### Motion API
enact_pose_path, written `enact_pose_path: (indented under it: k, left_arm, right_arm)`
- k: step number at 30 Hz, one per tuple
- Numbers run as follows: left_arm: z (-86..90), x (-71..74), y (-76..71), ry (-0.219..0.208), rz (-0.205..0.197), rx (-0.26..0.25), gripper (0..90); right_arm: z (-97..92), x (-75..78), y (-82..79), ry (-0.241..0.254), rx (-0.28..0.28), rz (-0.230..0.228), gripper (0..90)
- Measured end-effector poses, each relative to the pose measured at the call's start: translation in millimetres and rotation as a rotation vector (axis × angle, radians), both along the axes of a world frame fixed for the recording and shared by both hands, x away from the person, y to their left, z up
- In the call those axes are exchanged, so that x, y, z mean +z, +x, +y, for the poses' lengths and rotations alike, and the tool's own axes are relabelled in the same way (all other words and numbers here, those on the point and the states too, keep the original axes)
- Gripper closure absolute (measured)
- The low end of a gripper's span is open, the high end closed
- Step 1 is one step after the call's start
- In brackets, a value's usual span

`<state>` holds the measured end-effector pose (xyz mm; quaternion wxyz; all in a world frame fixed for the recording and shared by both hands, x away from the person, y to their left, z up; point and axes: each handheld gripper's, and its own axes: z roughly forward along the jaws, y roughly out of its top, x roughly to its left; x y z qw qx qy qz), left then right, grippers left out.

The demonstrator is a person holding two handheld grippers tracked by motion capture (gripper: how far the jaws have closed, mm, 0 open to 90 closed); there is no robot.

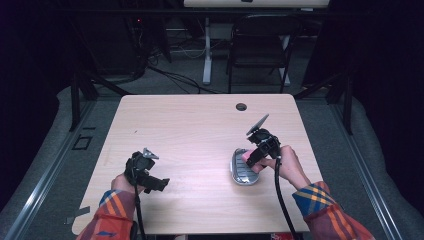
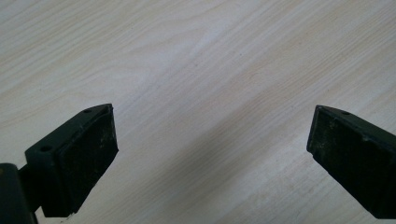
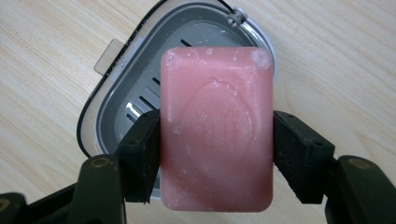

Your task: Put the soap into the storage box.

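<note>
Nearest, at the bottom of the high view, two forearms in orange, blue and yellow plaid sleeves (image 1: 114, 212) come in over the pale wood-grain tabletop (image 1: 195, 135). The left gripper (image 1: 159, 184), a black two-jaw tool held low near the front left part of the table, has its jaws spread wide with nothing between them; in the left gripper view its two black pads (image 2: 88, 154) stand far apart over bare wood.

Farther in and to the right, the right gripper (image 1: 252, 161) is clenched on a pink rectangular bar of soap (image 3: 216, 128). In the right gripper view the pads press against both long sides of the bar, whose broad face, with an oval embossed stamp, is turned toward the camera. Whether the bar touches what lies below it cannot be told.

Just behind and beneath the bar lies a grey plastic soap dish with a slotted floor and a rounded rim (image 3: 135, 79), resting flat on the table's right half. The soap is held over this dish and covers much of it.

Beyond, a small round grommet hole (image 1: 241, 106) sits near the table's far edge, and past it a black folding chair (image 1: 257, 47) stands on the grey floor.
</note>
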<state>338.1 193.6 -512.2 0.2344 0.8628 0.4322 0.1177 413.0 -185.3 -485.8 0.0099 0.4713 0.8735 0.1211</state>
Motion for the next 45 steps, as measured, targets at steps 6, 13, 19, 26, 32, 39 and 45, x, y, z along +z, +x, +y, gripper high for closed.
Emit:
enact_pose_path:
  k: [6, 13, 19, 26, 32, 39, 45]
  left_arm:
    - [-0.1, -0.2, 0.0, 0.002, 0.001, -0.001, 1.6]
    - [-0.7, -0.1, 0.1, 0.007, 0.005, -0.006, 1.7]
    - [-0.8, -0.3, 0.0, 0.007, 0.004, -0.005, 1.7]
    - [-0.6, -0.2, 0.2, 0.009, 0.006, -0.007, 1.6]
    - [-0.8, -0.3, 0.1, 0.008, 0.004, -0.008, 1.6]
    - [-0.5, -0.4, 0.1, 0.007, 0.004, -0.008, 1.6]
    - [-0.7, -0.4, 0.0, 0.009, 0.005, -0.010, 1.6]
  right_arm:
    - [1.1, -3.6, 1.6, -0.003, 0.001, 0.022, 36.6]
    - [-0.2, 2.5, 0.0, 0.062, -0.018, 0.020, 38.0]
    - [-2.3, 4.0, -0.9, 0.080, -0.023, 0.025, 42.7]
    - [-5.7, 5.1, 0.8, 0.082, 0.008, 0.057, 45.4]
    - [-1.5, 1.8, -1.3, 0.117, 0.007, 0.070, 46.9]
    - [2.4, 1.7, -2.3, 0.101, 0.031, 0.067, 44.9]
    - [-3.5, 8.8, -2.7, 0.104, 0.031, 0.040, 42.7]
